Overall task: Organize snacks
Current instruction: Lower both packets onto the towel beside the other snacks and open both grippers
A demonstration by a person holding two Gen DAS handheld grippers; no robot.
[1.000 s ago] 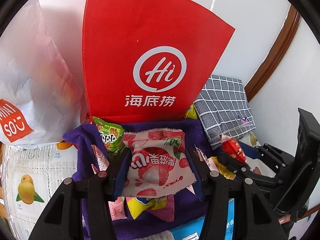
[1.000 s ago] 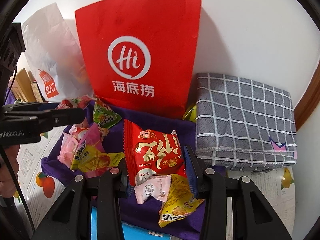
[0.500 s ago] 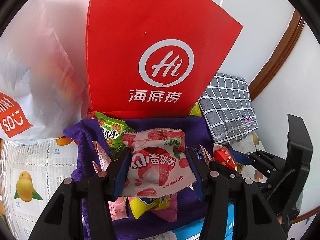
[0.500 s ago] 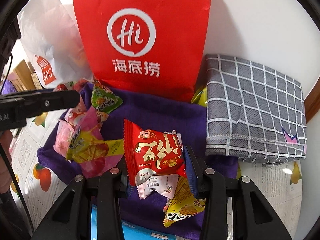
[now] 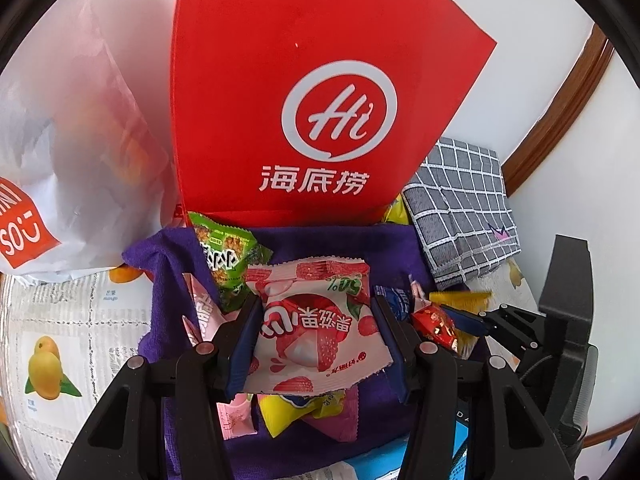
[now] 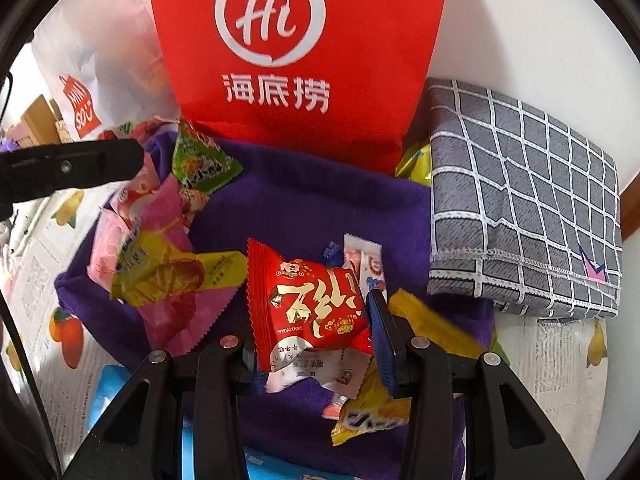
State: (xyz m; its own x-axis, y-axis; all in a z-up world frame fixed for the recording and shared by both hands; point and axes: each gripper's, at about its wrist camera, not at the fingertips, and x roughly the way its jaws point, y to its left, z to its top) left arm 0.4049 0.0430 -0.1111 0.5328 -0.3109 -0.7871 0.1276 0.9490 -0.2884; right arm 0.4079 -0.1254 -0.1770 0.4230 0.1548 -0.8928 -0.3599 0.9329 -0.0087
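Note:
My left gripper (image 5: 316, 332) is shut on a pink-and-white strawberry snack packet (image 5: 316, 320), held above the purple cloth (image 5: 344, 248). My right gripper (image 6: 312, 320) is shut on a red snack packet with gold characters (image 6: 308, 304); it also shows in the left wrist view (image 5: 436, 322). Loose snacks lie on the purple cloth (image 6: 304, 208): a green packet (image 6: 200, 164), pink and yellow packets (image 6: 160, 264), a yellow packet (image 6: 372, 412). A tall red paper bag (image 6: 296, 48) stands behind the cloth, also in the left wrist view (image 5: 320, 100).
A white MINISO bag (image 5: 60, 152) stands left of the red bag. A grey checked folded cloth (image 6: 520, 208) lies at the right. The table has a fruit-print cover (image 5: 52, 344). A blue box (image 6: 276, 468) lies at the near edge. A white wall is behind.
Both grippers have moved forward, closer to the red bag, each still holding its packet. The right gripper now sits nearer the left one over the cloth.

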